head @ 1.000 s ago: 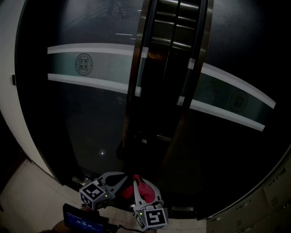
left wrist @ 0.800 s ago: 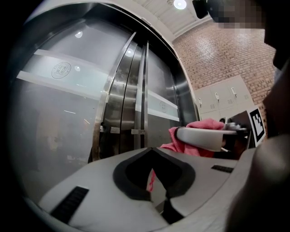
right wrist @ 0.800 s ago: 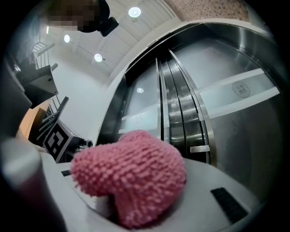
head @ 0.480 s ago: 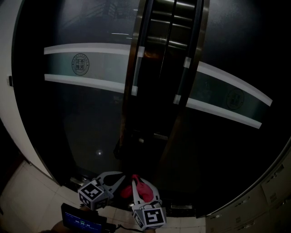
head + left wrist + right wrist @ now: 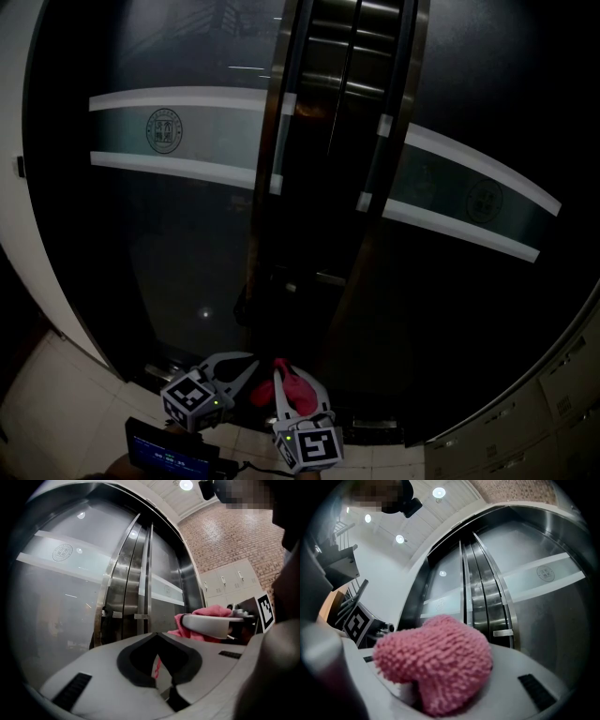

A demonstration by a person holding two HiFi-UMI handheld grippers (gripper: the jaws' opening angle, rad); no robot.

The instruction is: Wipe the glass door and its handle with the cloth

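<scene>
The pink cloth (image 5: pixel 436 660) is bunched into a thick wad and pinched in the right claw (image 5: pixel 296 392). Most of it bulges out past the jaws, held low and well short of the glass door (image 5: pixel 187 272), so no wiping contact is made yet. The left claw (image 5: pixel 155 634) sits just beside it with its jaws drawn together on nothing; the pink glimpsed through its gap is the other claw's cloth. The first risk is the grip itself: the wad looks caught only by its lower part. A firm drag across the glass could probably pull it free or roll it sideways, leaving hard jaw tips to scrape the pane. Pressing too lightly would likely smear the glass, not clean it, and streaks would be hard to judge on so dark and reflective a surface. The two upright handles (image 5: pixel 281 141) stand close together at the centre seam, high above the claws. Reaching up to them calls for a long lift, and the bulky cloth could snag on a bracket or slip off the narrow bar. The frosted band (image 5: pixel 187 141) crosses at the same height and may hide missed patches. Nearer the person, a small screen (image 5: pixel 173 455) sits low over the floor (image 5: pixel 56 403), where a dropped cloth would land.
</scene>
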